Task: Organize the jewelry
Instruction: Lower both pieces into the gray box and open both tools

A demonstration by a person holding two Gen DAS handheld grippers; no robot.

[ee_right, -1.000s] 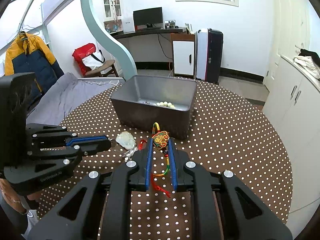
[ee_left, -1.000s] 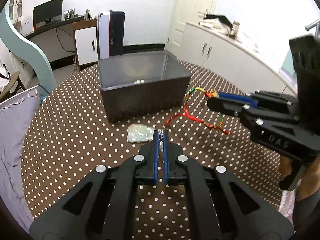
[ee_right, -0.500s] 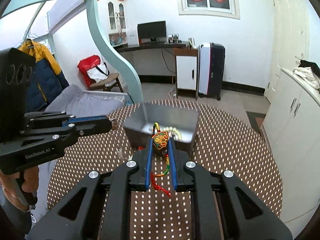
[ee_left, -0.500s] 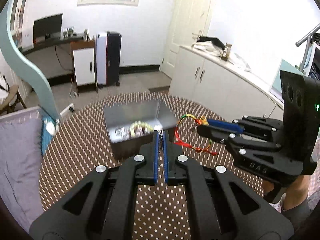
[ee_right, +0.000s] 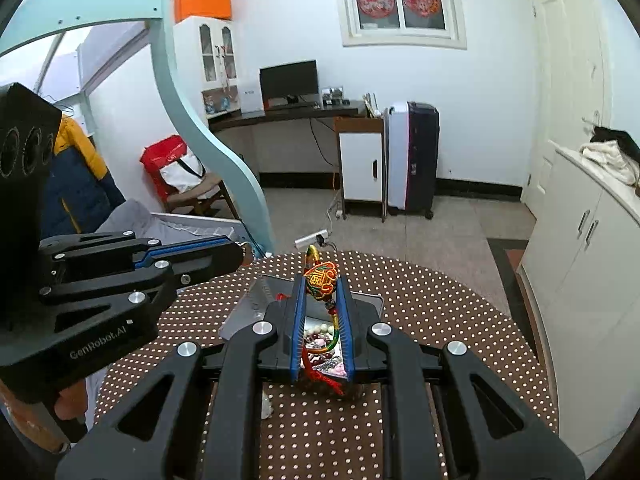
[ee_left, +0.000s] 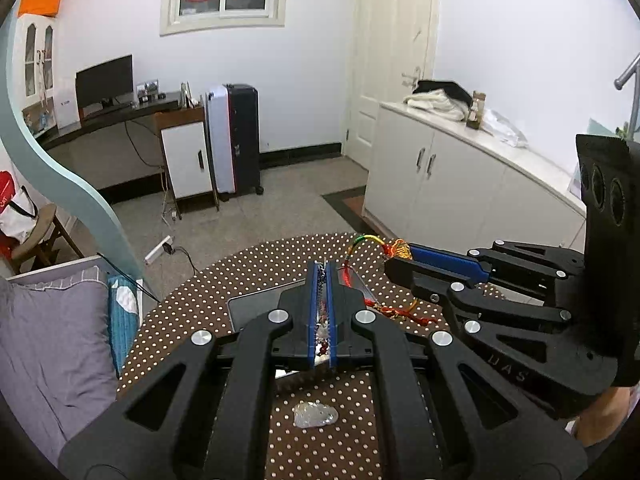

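The knotted cord charm (ee_right: 321, 280), with its round red, green and yellow knot, sits between the blue pads of the right gripper (ee_right: 322, 286). The right fingers (ee_right: 299, 320) are closed on the knot, with only the knot's width between them. Its multicoloured cord and red tassel hang down between the fingers, above the grey box (ee_right: 372, 302) (beads and other jewelry lie inside the box, partly hidden by the fingers). In the left wrist view the same charm (ee_left: 398, 249) is at the tip of the right gripper (ee_left: 400, 258), and its cord loops down toward the box.

The left gripper (ee_left: 321, 270) is clenched almost fully, with a narrow slit between its fingers (ee_left: 311, 304). A thin silver chain (ee_left: 320, 280) is pinched in this slit and runs down along it. Both grippers are held above the box, near each other but apart.

A small pale pendant (ee_left: 315, 415) lies on the brown dotted tabletop (ee_left: 192, 308), just in front of the box and under the left gripper's body.
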